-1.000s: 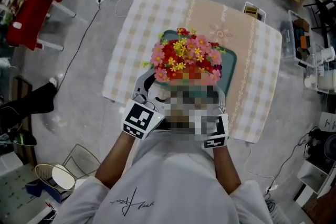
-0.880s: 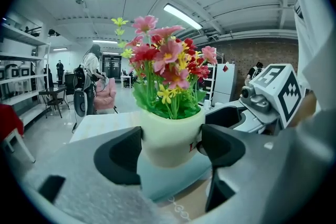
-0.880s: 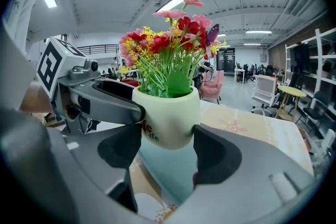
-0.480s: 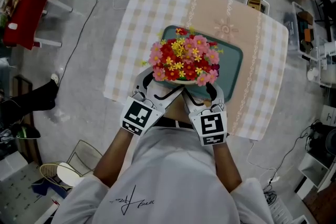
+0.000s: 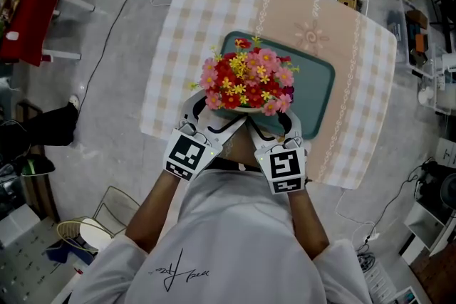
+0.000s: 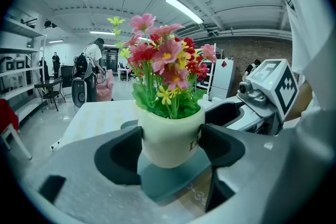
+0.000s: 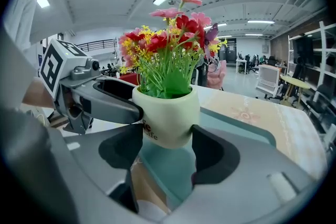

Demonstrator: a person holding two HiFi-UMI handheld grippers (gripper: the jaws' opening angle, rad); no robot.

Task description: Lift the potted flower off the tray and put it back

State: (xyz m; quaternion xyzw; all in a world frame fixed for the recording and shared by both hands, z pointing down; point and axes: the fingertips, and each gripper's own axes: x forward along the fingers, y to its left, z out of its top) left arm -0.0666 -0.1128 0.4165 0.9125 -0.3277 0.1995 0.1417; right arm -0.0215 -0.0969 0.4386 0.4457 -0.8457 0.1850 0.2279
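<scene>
Potted flower (image 5: 248,79): a smooth, rounded cream pot of red, pink and yellow blooms is hanging over the near-left corner of the glossy teal tray (image 5: 322,85). The left gripper (image 6: 170,139) and right gripper (image 7: 167,144) are clamping its sides, the right jaws having just been closing on it. The pot is sitting lower than a second ago. A checked cloth (image 5: 206,11) is lying under the tray.

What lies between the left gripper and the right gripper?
The potted flower; the left gripper and right gripper each clamp it, as both gripper views show.
</scene>
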